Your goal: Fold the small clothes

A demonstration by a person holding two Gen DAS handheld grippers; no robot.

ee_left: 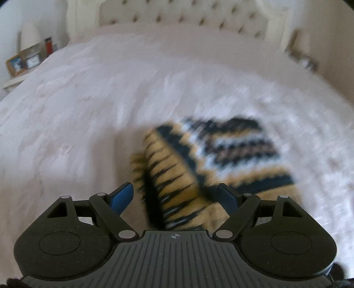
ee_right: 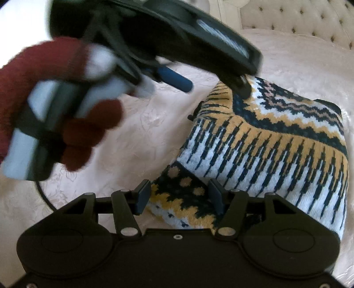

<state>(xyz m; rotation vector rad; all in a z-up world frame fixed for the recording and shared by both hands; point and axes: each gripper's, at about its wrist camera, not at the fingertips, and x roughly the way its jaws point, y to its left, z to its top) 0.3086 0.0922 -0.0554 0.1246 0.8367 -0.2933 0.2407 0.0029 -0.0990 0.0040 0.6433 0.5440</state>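
Note:
A small knitted sweater [ee_left: 221,155] in yellow, black and white zigzag pattern lies folded on the white bedspread [ee_left: 88,110]. My left gripper [ee_left: 177,195] is open, its blue fingers on either side of the sweater's near left part; the view is blurred. In the right wrist view the sweater [ee_right: 276,144] fills the right half. My right gripper [ee_right: 179,195] is open, its fingers straddling the dotted near corner of the sweater. The left gripper [ee_right: 212,86], held by a hand in a dark red glove [ee_right: 88,130], hovers above the sweater's far left edge.
A tufted cream headboard [ee_left: 188,15] stands at the far end of the bed. A nightstand [ee_left: 24,64] with framed pictures and a red item is at the far left. The bedspread [ee_right: 132,137] extends left of the sweater.

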